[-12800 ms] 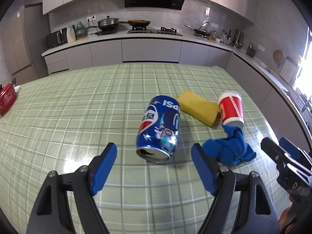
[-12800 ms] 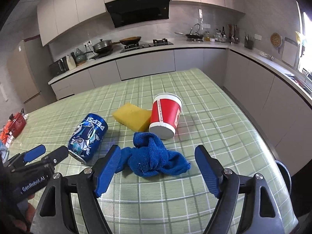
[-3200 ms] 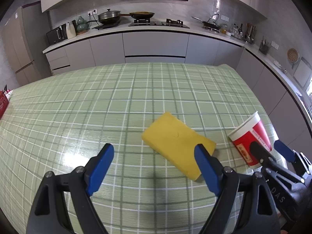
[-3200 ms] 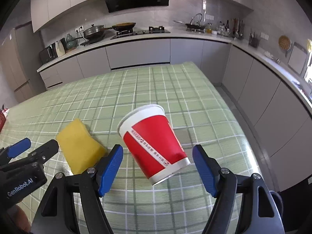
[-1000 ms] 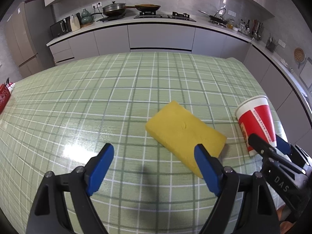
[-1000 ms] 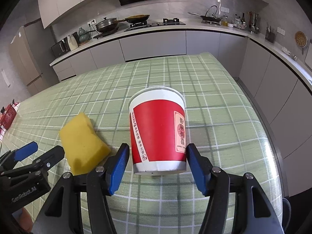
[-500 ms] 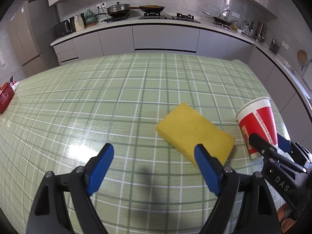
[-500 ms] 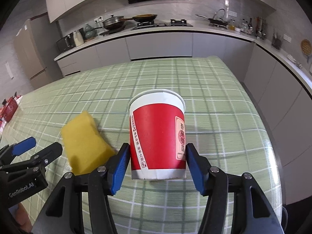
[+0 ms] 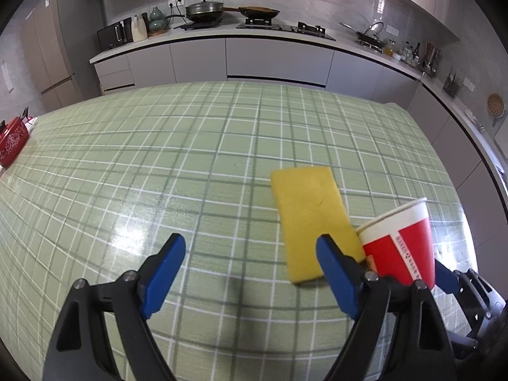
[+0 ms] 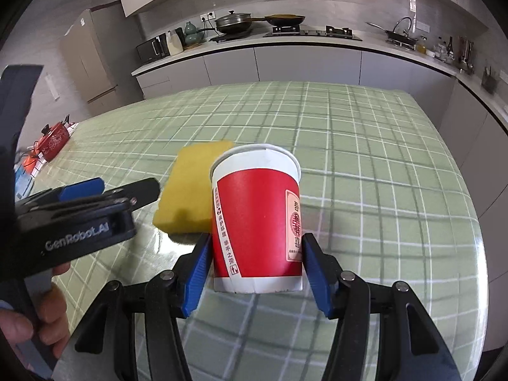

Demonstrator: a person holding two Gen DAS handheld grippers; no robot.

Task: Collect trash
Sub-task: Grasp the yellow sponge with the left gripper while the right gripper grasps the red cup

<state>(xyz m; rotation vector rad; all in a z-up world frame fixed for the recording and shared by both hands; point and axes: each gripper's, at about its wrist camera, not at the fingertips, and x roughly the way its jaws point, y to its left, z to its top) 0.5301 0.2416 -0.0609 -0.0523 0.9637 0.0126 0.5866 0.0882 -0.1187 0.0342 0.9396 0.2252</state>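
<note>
A red paper cup [image 10: 257, 222] with a white rim sits upright between my right gripper's blue pads. My right gripper [image 10: 255, 263] is shut on it, low on its sides. The cup also shows at the right of the left wrist view [image 9: 400, 247]. A yellow sponge [image 9: 309, 212] lies flat on the green checked tablecloth [image 9: 190, 158], just left of the cup; it shows behind the cup in the right wrist view [image 10: 190, 190]. My left gripper [image 9: 250, 270] is open and empty, above the cloth, its right pad near the sponge's near end.
A red pouch [image 9: 11, 141] lies at the table's far left edge. Kitchen counters with a stove, pans and appliances run behind the table. The table's right edge [image 10: 476, 222] drops off close to the cup.
My right gripper has closed on the cup and holds it upright. Both grippers have swung left, so the sponge and cup sit further right in the left wrist view.
</note>
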